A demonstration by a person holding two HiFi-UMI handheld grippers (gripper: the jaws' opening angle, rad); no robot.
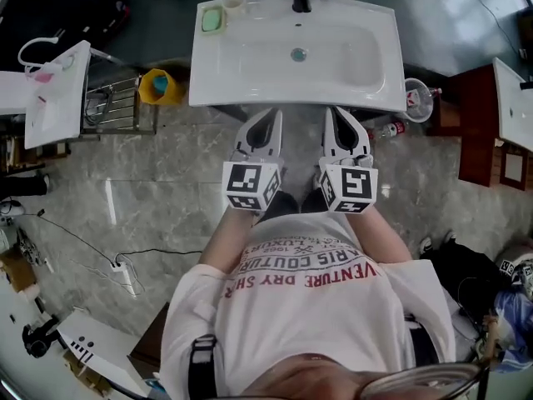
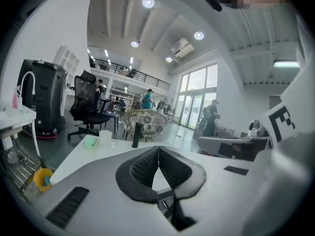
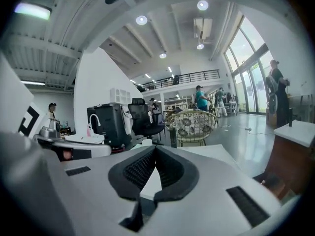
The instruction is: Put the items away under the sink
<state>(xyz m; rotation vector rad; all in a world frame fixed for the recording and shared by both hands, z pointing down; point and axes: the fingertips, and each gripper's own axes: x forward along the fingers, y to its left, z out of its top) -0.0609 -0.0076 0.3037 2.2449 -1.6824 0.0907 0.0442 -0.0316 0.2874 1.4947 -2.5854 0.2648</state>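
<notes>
Left tongs (image 1: 271, 119) and right tongs (image 1: 333, 117) shut, empty
I should open the right ones before lowering to the bottle (image 1: 390, 129) on the floor by the washbasin (image 1: 366, 23)

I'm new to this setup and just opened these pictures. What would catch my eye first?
The big white sink fills the top of the head view, with a green soap dish and a cup on its back left corner. Just in front of it the left claw and right claw are held side by side, both shut and empty. A yellow bucket stands on the floor left of the sink.
</notes>
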